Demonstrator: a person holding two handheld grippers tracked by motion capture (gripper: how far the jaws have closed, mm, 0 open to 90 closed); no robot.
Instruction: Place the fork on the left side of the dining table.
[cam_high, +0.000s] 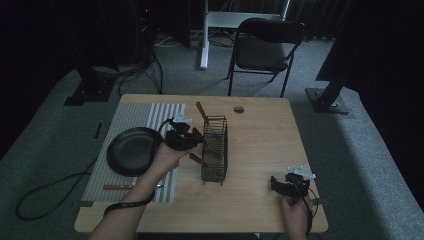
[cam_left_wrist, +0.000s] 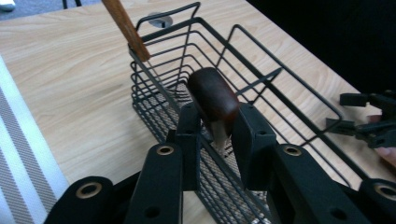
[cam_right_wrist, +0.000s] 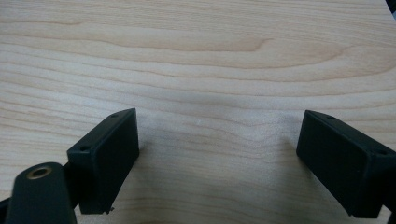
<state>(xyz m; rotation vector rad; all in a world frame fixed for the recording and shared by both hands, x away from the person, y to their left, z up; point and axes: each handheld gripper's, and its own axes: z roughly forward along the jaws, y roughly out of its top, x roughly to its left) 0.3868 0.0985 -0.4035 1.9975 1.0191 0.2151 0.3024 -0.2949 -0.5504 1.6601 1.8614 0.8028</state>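
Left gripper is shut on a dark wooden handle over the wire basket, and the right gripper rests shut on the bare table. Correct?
Not quite. The right gripper is open: the right gripper view shows its jaws wide apart over bare table. The left gripper does clamp the dark wooden handle over the wire basket.

Counter (cam_right_wrist: 196, 56): pale wood-grain top, smooth, matt. Wire basket (cam_left_wrist: 261, 88): thin black metal rod, matt, fine mesh floor. Handle (cam_left_wrist: 214, 99) in left claw (cam_left_wrist: 215, 135): dark brown wood, polished, slight gloss. Claw pads (cam_right_wrist: 109, 154): black matt plastic. Round pan (cam_high: 132, 150): black, dull sheen.
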